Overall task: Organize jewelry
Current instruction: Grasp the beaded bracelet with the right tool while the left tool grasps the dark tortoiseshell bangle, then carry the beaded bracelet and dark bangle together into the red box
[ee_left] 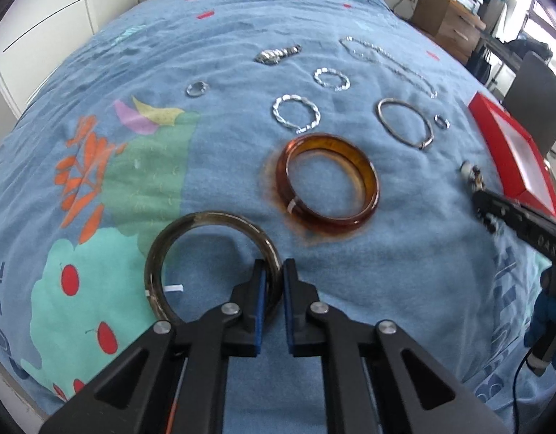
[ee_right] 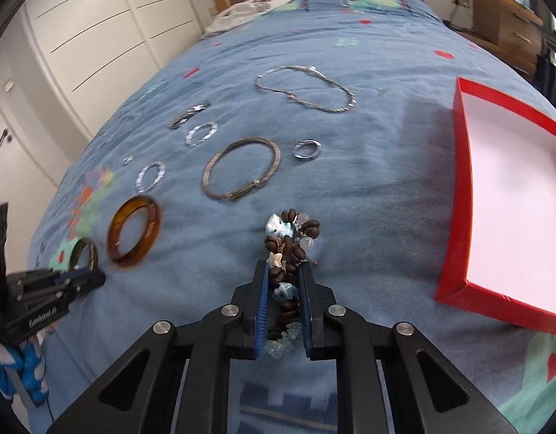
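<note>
My left gripper (ee_left: 274, 267) is shut on the right rim of a dark smoky bangle (ee_left: 209, 264) lying on the blue bedspread (ee_left: 223, 166). An amber bangle (ee_left: 326, 184) lies just beyond it. My right gripper (ee_right: 283, 271) is shut on a brown bead bracelet (ee_right: 289, 249) with pale blue and clear stones. The open red box (ee_right: 462, 195) with a white inside sits to its right. A thin silver bangle (ee_right: 240, 168), twisted silver bracelets (ee_left: 296, 114), rings (ee_right: 307, 150) and a silver chain (ee_right: 307, 88) lie spread farther out.
A silver watch (ee_left: 278, 54) lies near the far middle of the bed. White clothes (ee_right: 249, 11) lie by the wooden headboard. White wardrobe doors (ee_right: 97, 36) stand at left. A wooden cabinet (ee_right: 505, 25) and a dark chair (ee_left: 534, 101) stand at right.
</note>
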A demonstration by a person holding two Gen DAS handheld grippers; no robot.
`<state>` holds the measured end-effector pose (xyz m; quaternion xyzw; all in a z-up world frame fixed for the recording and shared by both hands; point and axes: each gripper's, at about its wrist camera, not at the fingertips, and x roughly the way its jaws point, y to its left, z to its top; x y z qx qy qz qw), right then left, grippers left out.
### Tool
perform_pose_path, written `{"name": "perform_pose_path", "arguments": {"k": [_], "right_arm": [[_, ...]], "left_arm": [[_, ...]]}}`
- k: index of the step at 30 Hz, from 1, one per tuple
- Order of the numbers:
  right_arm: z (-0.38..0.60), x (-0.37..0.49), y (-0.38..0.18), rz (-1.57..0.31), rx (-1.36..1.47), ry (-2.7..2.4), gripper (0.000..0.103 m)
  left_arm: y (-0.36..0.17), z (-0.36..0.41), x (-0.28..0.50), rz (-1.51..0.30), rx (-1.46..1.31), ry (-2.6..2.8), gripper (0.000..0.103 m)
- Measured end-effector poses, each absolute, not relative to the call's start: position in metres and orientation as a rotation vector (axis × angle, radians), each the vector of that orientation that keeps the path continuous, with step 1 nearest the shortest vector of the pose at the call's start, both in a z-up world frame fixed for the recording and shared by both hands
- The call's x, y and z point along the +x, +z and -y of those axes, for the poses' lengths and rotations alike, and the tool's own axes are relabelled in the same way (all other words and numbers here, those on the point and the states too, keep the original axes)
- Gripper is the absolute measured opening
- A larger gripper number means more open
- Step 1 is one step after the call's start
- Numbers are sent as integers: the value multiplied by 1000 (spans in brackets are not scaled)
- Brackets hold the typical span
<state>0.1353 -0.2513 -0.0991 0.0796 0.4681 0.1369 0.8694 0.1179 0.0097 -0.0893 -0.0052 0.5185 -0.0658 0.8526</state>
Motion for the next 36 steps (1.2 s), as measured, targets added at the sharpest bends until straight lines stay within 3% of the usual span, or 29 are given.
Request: {"name": "perform_pose_path", "arguments": {"k": [20, 36], "right_arm": [[267, 56, -14, -827, 130, 344, 13], [403, 53, 25, -760, 152, 152, 13]], "left_arm": [[-6, 1, 65, -939, -98, -174, 7], [52, 186, 99, -877, 11, -503, 7]]}}
